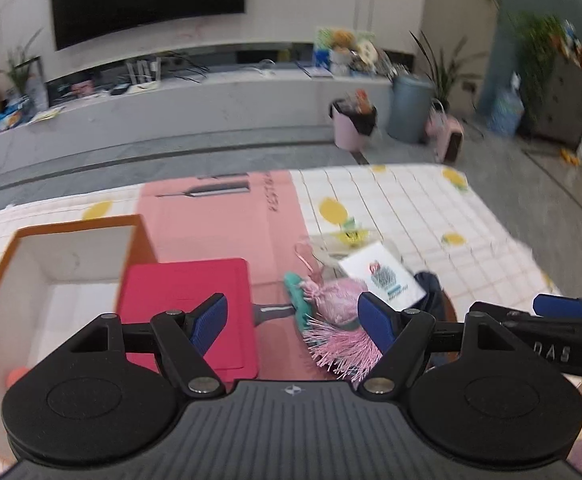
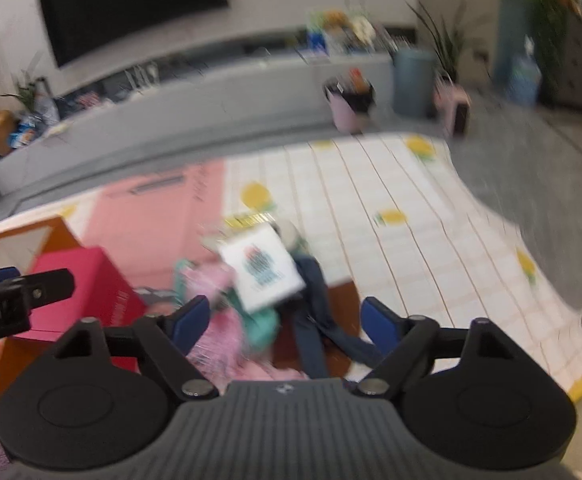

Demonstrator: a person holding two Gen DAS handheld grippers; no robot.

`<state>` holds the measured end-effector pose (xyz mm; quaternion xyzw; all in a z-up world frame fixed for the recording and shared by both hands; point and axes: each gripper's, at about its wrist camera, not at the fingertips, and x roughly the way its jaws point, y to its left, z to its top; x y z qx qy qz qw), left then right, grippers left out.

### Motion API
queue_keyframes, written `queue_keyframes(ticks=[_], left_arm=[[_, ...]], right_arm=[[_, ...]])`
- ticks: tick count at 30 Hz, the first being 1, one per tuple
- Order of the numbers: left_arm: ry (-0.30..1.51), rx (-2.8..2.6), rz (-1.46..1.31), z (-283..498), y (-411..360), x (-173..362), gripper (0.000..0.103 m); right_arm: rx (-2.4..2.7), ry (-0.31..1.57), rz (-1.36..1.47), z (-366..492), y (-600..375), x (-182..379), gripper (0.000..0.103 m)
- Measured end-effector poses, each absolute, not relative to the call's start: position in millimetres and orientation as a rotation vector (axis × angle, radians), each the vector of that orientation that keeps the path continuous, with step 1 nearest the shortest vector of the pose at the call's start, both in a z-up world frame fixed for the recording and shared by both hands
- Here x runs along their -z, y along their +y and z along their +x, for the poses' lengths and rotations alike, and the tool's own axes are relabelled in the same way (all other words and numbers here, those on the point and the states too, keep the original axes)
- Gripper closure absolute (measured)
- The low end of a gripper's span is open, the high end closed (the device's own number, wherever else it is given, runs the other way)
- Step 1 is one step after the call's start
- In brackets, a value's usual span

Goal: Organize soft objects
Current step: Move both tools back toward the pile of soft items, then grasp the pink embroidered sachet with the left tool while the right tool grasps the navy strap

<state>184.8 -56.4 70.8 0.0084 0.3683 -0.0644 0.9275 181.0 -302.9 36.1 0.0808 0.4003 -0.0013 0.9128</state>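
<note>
A pile of soft things lies on the table: a pink tasselled pouch (image 1: 337, 300), a teal cloth (image 1: 295, 296), a dark blue strap (image 2: 311, 320) and a white printed packet (image 1: 383, 278). My left gripper (image 1: 293, 322) is open and empty, above the pile's left side. My right gripper (image 2: 285, 322) is open and empty, hovering over the pile; that view is blurred. An open orange box with a white inside (image 1: 67, 276) stands at the left, with a red box (image 1: 189, 300) next to it.
The table carries a white lemon-print cloth (image 1: 411, 208) and a pink sheet (image 1: 219, 220). A small orange ball (image 1: 15, 374) lies in the orange box. Beyond the table are a TV wall, a low shelf, a pink bin (image 1: 351, 128) and a grey bin (image 1: 409, 106).
</note>
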Motion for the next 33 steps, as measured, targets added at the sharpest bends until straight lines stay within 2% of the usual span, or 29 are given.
queue_keyframes(ticks=[4,6,9,12,13,16,23,25,30,31,33], left_arm=[[0.776,0.194,0.050,200,-71,-44,0.016],[0.789,0.255,0.046,204,-79,-29,0.016],[0.829,0.303,0.053,210,-89,-6,0.016],[0.857,0.309,0.097,219,-95,14,0.017],[0.862,0.302,0.102,221,-96,20,0.017],[0.799,0.301,0.153,217,-99,22,0.016],[0.790,0.275,0.129,224,-106,18,0.015],[0.787,0.241,0.120,231,-109,19,0.015],[0.799,0.211,0.095,237,-114,17,0.015],[0.801,0.217,0.088,239,-115,16,0.015],[0.807,0.222,0.069,243,-116,14,0.015]], right_arm=[[0.024,0.916,0.227,203,-316,-2,0.022],[0.031,0.960,0.231,213,-316,14,0.027],[0.078,0.985,0.213,227,-319,29,0.028],[0.079,1.012,0.263,241,-326,43,0.038],[0.072,1.023,0.278,246,-328,48,0.038],[0.081,1.055,0.256,262,-324,61,0.038],[0.118,1.064,0.203,281,-314,75,0.040],[0.141,1.083,0.187,286,-314,84,0.047],[0.156,1.063,0.123,288,-309,85,0.055],[0.166,1.060,0.090,289,-305,84,0.060],[0.162,1.049,0.058,288,-300,84,0.077]])
